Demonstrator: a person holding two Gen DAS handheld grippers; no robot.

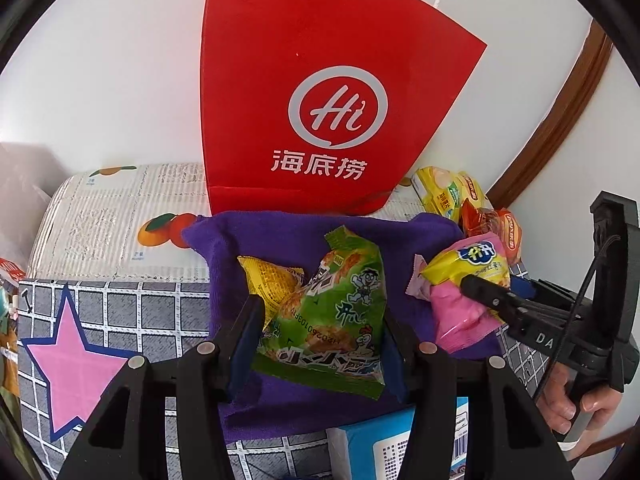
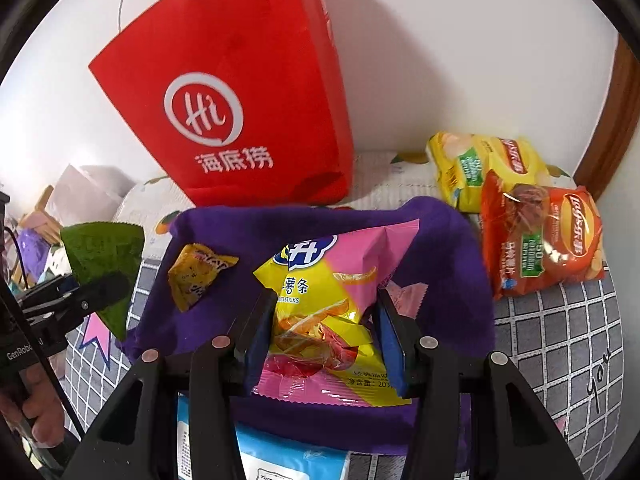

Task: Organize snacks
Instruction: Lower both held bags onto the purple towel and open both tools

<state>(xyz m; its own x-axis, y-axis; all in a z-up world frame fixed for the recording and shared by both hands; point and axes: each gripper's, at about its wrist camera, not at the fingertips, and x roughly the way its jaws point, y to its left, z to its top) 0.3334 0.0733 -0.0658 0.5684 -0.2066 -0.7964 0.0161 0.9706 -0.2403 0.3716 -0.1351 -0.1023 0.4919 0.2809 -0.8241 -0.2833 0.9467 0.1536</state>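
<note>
My left gripper point(image 1: 320, 316) is shut on a green snack packet point(image 1: 340, 280), its blue pads pressing both sides. Under it lies a purple cloth point(image 1: 280, 236) with a small yellow packet point(image 1: 266, 282) on it. My right gripper point(image 2: 325, 298) is shut on a pink and yellow potato-stick packet point(image 2: 320, 280) over the same cloth point(image 2: 440, 280). In the right wrist view the left gripper point(image 2: 100, 284) holds the green packet point(image 2: 104, 248) at the cloth's left edge, beside the small yellow packet point(image 2: 196, 276). The left wrist view shows the right gripper point(image 1: 476, 292) with the pink packet point(image 1: 460, 312).
A red paper bag point(image 2: 240, 100) stands upright against the white wall behind the cloth. A yellow chip bag point(image 2: 480, 164) and an orange chip bag point(image 2: 548, 236) lie at the back right. A blue and white pack point(image 2: 280, 460) sits at the near edge. The surface has a grey checked cover point(image 2: 560, 340).
</note>
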